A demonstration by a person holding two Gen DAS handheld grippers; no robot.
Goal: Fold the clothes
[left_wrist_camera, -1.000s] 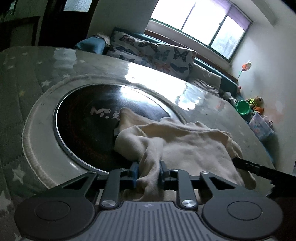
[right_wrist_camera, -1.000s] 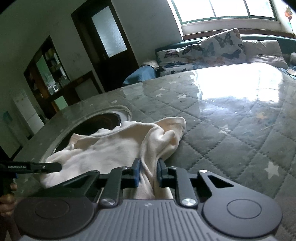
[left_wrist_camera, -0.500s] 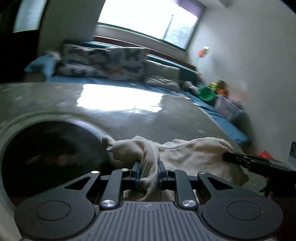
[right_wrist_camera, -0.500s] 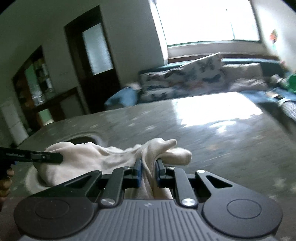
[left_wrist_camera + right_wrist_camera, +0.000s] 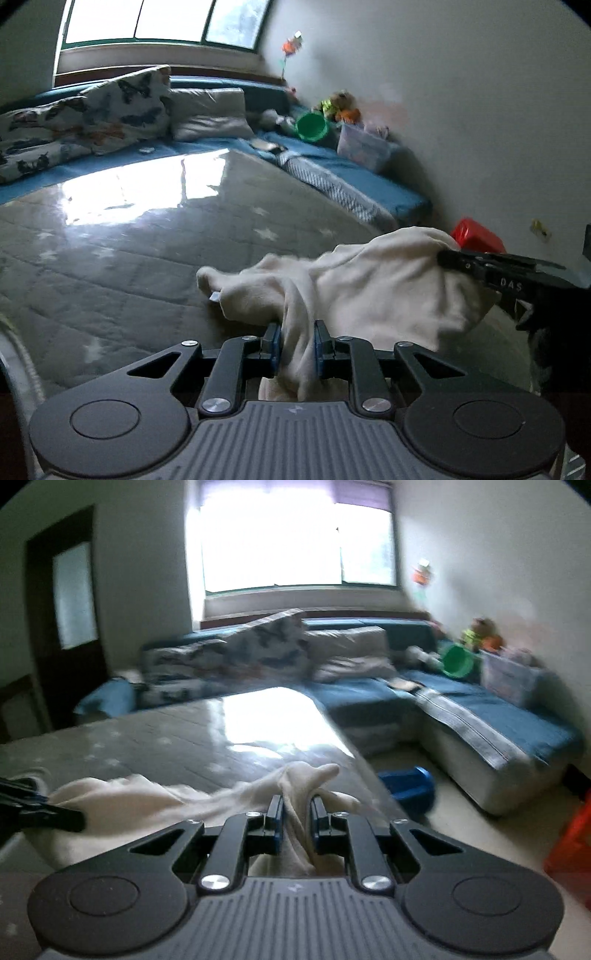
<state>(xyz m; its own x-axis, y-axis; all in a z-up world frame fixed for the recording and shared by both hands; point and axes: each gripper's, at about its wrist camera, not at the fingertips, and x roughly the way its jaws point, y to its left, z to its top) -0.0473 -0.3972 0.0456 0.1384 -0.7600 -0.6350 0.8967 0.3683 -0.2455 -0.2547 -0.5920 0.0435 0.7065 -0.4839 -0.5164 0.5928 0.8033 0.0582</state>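
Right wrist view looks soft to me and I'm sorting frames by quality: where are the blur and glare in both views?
Right wrist view: motion blur smears the sofa and pillows; the window is blown out, and glare whitens the quilted table cover. Left wrist view: sharper, with glare on the cover, fisheye bending at the edges.

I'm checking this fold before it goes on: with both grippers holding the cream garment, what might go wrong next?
1. The left gripper and right gripper each pinch only a bunched ridge of the cream garment; it may slip out.
2. The cloth sags crumpled between them, so the fold could land creased on the quilted table cover.
3. The table edge is close; cloth might hang off.
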